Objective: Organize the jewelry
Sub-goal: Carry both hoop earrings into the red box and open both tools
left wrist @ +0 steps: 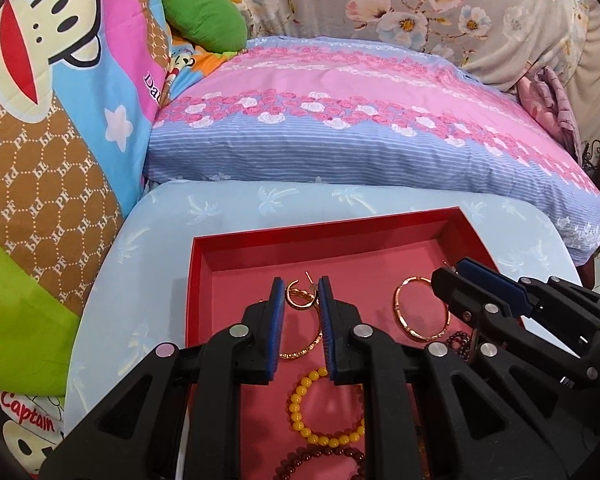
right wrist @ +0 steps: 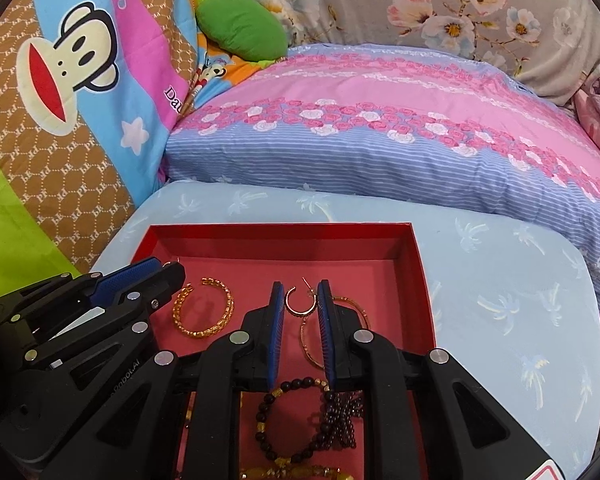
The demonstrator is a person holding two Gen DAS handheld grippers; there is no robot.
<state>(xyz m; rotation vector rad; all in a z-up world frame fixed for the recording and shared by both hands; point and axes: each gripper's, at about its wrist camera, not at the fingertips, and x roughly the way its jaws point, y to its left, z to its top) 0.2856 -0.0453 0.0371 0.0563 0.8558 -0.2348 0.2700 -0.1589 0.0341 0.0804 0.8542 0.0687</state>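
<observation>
A red box [left wrist: 328, 228] with a pink floor sits on a light blue surface and holds the jewelry. In the left wrist view my left gripper [left wrist: 300, 286] is open over the box, its tips on either side of a small gold hoop earring [left wrist: 298, 298]. A thin gold bangle [left wrist: 300, 350], a yellow bead bracelet [left wrist: 324, 408] and a dark red bead bracelet [left wrist: 320, 460] lie below it. A rose-gold bangle [left wrist: 420, 308] lies to the right. In the right wrist view my right gripper [right wrist: 299, 288] is open around a small earring [right wrist: 300, 300], above a dark bead bracelet [right wrist: 292, 420]. A gold chain bangle [right wrist: 204, 308] lies left.
The box [right wrist: 280, 232] rests on a light blue palm-print cushion [right wrist: 500, 288]. A pink and blue floral pillow [left wrist: 360, 128] lies behind it. A cartoon monkey quilt [left wrist: 52, 80] is on the left, with a green cushion [left wrist: 204, 16] at the back.
</observation>
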